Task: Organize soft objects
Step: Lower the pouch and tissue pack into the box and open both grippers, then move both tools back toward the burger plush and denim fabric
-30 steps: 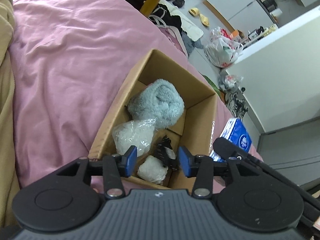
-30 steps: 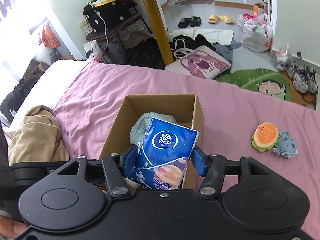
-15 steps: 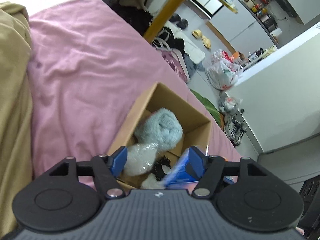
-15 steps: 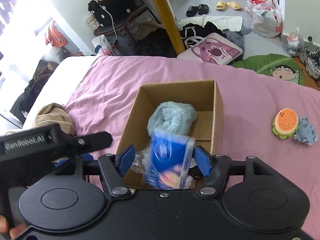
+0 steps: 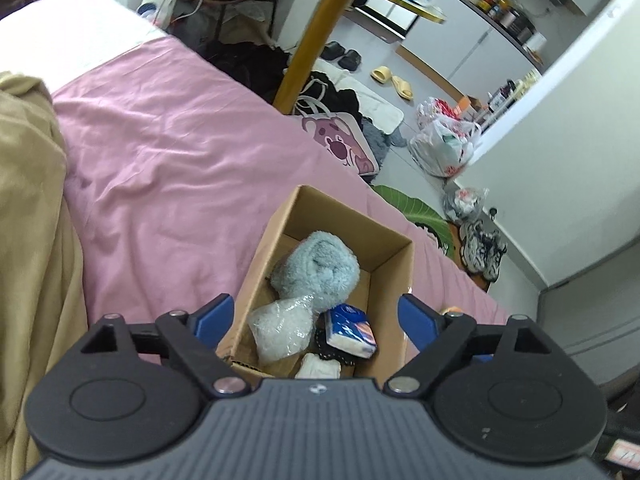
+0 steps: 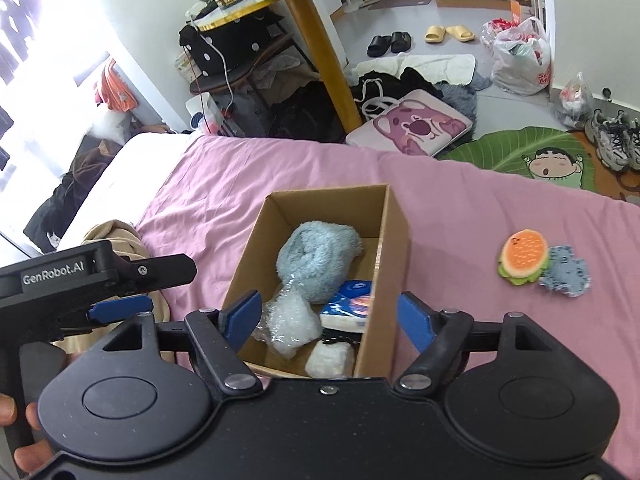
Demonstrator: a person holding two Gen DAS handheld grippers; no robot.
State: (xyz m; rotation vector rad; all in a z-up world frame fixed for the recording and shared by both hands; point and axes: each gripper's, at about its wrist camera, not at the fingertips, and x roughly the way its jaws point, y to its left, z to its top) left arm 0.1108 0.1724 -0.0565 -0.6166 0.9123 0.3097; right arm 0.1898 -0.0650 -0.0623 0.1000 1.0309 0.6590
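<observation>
An open cardboard box [image 5: 390,280] [image 6: 394,240] sits on the pink bedsheet [image 5: 168,168] [image 6: 460,200]. Inside lie a fluffy grey-blue roll [image 5: 316,266] [image 6: 316,256], a clear plastic bundle [image 5: 280,328] [image 6: 286,322], a blue tissue pack [image 5: 350,330] [image 6: 348,304], a small white wad [image 5: 318,366] [image 6: 330,358] and something black under the pack. My left gripper [image 5: 314,316] hangs open above the box's near end, holding nothing. My right gripper [image 6: 330,314] is open too, empty, over the same end. A burger-shaped plush [image 6: 522,258] and a grey-blue plush [image 6: 566,270] rest on the sheet to the right.
A tan blanket [image 5: 32,240] lies bunched at the left of the bed. Beyond the bed's far edge the floor holds a pink bag [image 6: 416,122], a green leaf mat [image 6: 532,152], shoes, plastic bags and a yellow table leg [image 6: 324,52]. The left gripper's body [image 6: 80,280] juts in at left.
My right gripper opened and the blue tissue pack dropped from it into the box. Both grippers rose and drew back from the box; the left one opened wider.
</observation>
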